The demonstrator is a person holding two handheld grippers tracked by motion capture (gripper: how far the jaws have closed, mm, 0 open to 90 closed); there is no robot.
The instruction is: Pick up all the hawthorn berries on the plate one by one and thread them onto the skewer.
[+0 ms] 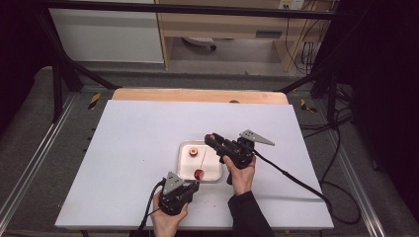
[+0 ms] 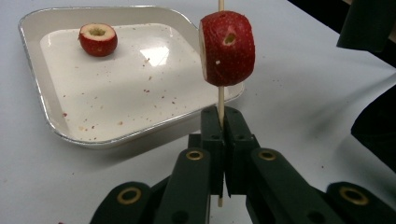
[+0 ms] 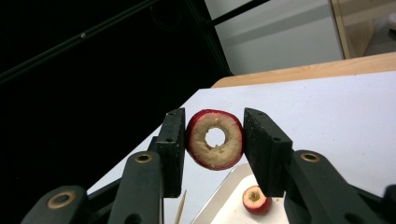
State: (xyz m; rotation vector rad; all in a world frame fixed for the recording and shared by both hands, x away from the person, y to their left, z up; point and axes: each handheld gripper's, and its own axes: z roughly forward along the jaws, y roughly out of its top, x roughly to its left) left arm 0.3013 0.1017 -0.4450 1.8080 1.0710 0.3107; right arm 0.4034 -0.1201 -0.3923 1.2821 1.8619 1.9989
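My left gripper [image 2: 220, 122] [image 1: 192, 186] is shut on the lower end of a thin wooden skewer [image 2: 221, 100], which stands upright beside the tray's near corner. A thick red apple slice [image 2: 227, 48] [image 1: 199, 174] with a cored hole is threaded on the skewer above the jaws. Over the tray's far right side, my right gripper [image 3: 214, 122] [image 1: 212, 139] is shut on a cored apple ring [image 3: 215, 159] and holds it in the air with its pale cut face towards the camera. A small apple end piece [image 2: 97, 39] [image 1: 193, 152] [image 3: 256, 199] lies in the white tray [image 2: 46, 116] [image 1: 213, 177].
The tray sits near the middle of a white table top [image 1: 133, 148], with bare surface on every side. A wooden strip [image 1: 197, 95] runs along the far edge. The right gripper's cable [image 1: 291, 175] trails over the table to the right.
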